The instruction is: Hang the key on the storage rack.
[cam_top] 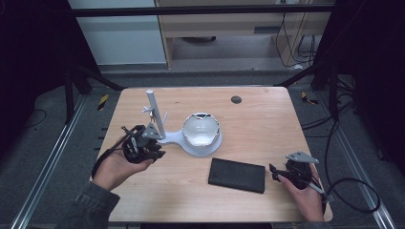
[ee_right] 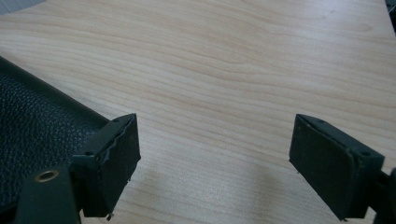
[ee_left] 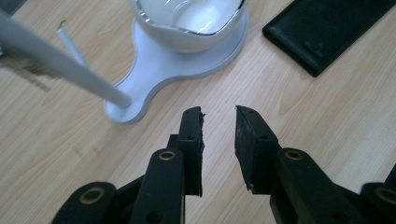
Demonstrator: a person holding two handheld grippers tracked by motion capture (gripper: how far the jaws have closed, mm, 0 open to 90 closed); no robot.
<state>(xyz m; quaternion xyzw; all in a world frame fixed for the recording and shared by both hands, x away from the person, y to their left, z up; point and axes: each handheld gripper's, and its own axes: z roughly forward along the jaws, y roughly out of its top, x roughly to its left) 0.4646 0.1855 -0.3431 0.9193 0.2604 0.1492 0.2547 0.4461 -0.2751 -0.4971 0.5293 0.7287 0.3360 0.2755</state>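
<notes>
Grippers hover empty: left gripper [ee_left: 218,112] narrowly parted near the stand [ee_left: 154,74], right gripper [ee_right: 212,154] spread beside the wallet [ee_right: 28,121].

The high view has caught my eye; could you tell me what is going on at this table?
A person sits at the wooden table with tongs in each hand. The left tongs hang over bare wood beside the white stand, jaws a little apart with nothing between them. The stand carries an upright post and a shiny bowl. The right tongs sit wide open next to the black wallet, not gripping it.
</notes>
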